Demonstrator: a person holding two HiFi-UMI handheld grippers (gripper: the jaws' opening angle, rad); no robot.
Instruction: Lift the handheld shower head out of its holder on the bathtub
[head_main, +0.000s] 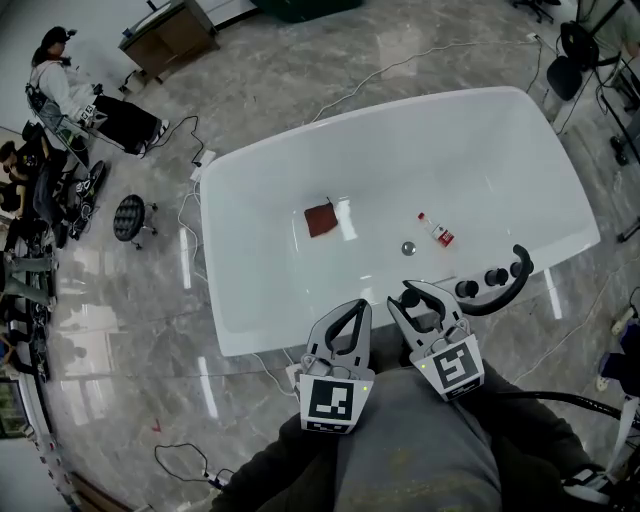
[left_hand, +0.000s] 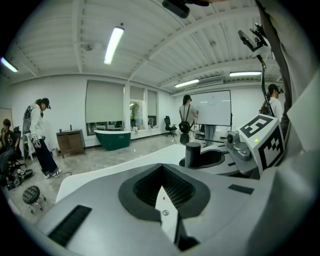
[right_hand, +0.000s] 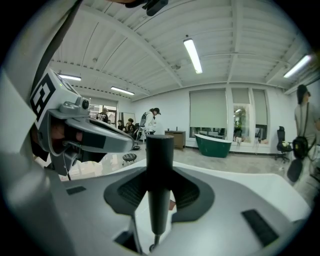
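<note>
The black handheld shower head (right_hand: 159, 165) stands upright between the jaws of my right gripper (right_hand: 159, 192), which is shut on its handle; a thin hose leaves its lower end. In the head view, my right gripper (head_main: 413, 294) hovers over the near rim of the white bathtub (head_main: 400, 105), with the dark handle (head_main: 410, 298) in its jaws. The black tap fittings and curved spout (head_main: 508, 284) sit on the rim just to its right. My left gripper (head_main: 355, 308) hangs beside it, shut and empty. The left gripper view shows the shower head (left_hand: 192, 152) to the right of my left gripper (left_hand: 162, 187).
A brown cloth (head_main: 321, 218), a small bottle (head_main: 437, 231) and the drain (head_main: 408, 247) lie in the tub. Cables (head_main: 190, 200) and a black stool (head_main: 130, 217) are on the floor to the left, near seated people (head_main: 70, 95). A green tub (right_hand: 215, 142) stands far off.
</note>
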